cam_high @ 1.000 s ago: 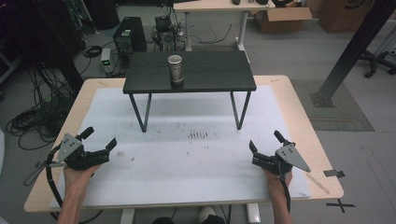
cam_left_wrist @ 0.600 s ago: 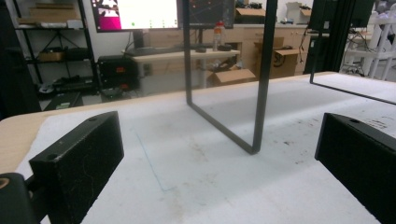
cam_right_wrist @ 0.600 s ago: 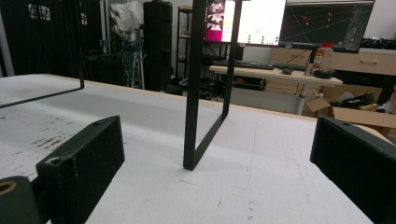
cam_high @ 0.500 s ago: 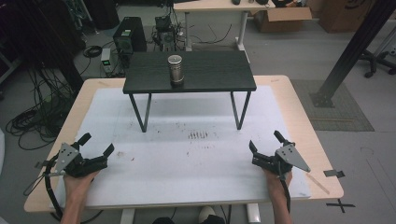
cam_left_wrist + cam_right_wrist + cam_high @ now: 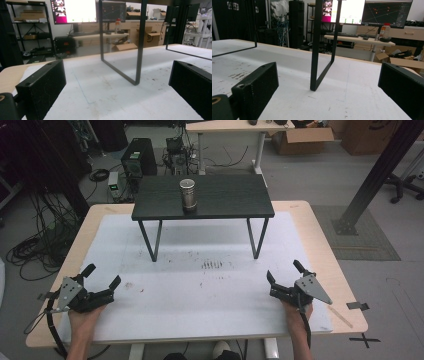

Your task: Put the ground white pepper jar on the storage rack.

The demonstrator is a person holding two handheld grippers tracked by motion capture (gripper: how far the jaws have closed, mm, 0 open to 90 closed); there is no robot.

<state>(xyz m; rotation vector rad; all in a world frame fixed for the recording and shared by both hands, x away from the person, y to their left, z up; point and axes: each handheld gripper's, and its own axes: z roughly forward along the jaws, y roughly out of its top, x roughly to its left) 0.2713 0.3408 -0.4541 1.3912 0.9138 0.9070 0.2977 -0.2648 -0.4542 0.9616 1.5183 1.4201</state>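
A metal cylindrical cup (image 5: 188, 194) stands upright on a small black table (image 5: 230, 202) at the far middle of the white mat (image 5: 200, 295). My left gripper (image 5: 103, 276) rests low at the mat's near left, open with nothing between its fingers. My right gripper (image 5: 283, 271) sits at the near right, also open and holding nothing. In the left gripper view, the left gripper (image 5: 117, 85) faces the small table's left leg frame (image 5: 138, 50). In the right gripper view, the right gripper (image 5: 327, 92) faces the right leg frame (image 5: 315, 50).
The mat covers a wooden tabletop (image 5: 345, 285) whose bare edge shows on both sides. Under the small black table there is open room between its leg frames. Beyond the table are cables, a computer tower (image 5: 137, 155), a desk and boxes on the floor.
My left gripper has moved back toward the near left edge of the mat, staying open. The right gripper has held its place.
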